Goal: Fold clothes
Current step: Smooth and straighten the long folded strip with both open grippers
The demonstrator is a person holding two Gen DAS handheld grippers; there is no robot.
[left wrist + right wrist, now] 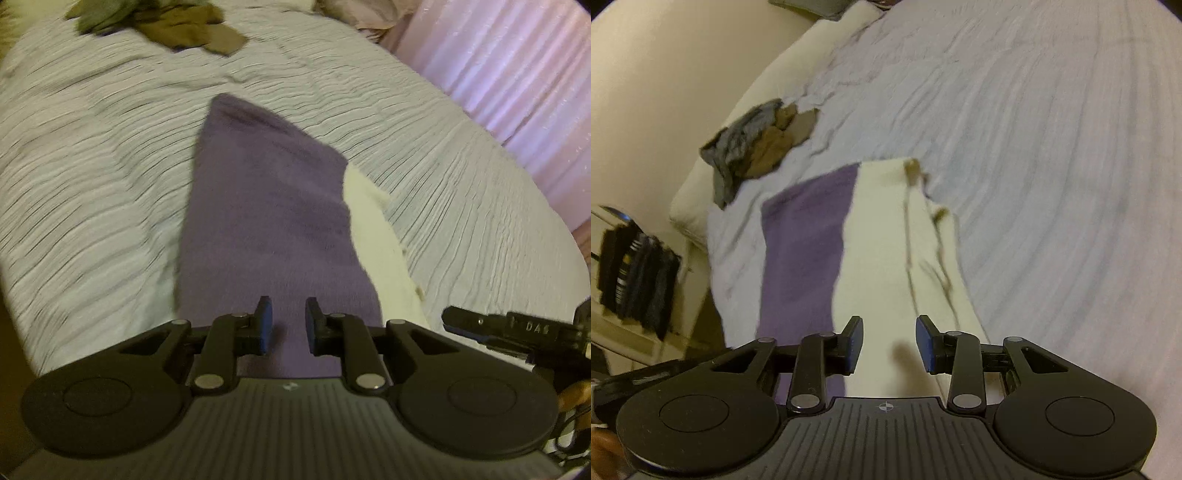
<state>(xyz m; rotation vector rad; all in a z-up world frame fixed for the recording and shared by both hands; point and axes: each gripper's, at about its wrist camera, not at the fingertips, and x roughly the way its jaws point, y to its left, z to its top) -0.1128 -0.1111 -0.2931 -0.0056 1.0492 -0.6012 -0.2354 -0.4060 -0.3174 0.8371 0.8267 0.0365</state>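
Note:
A folded purple cloth (266, 206) lies on the bed, partly overlapping a cream cloth (373, 236) on its right. In the right wrist view the purple cloth (801, 243) is left of the cream cloth (894, 251), which has brown marks along its right edge. My left gripper (288, 325) is open just above the purple cloth's near end, holding nothing. My right gripper (888, 343) is open above the cream cloth's near end, holding nothing. The right gripper's finger also shows at the left wrist view's right edge (498, 328).
The bed has a wrinkled light grey cover (92, 166). A pile of brown and grey clothes (166, 22) lies at its far side, also seen in the right wrist view (757, 147). Pink curtains (517, 74) hang to the right. A rack with dark items (635, 273) stands left of the bed.

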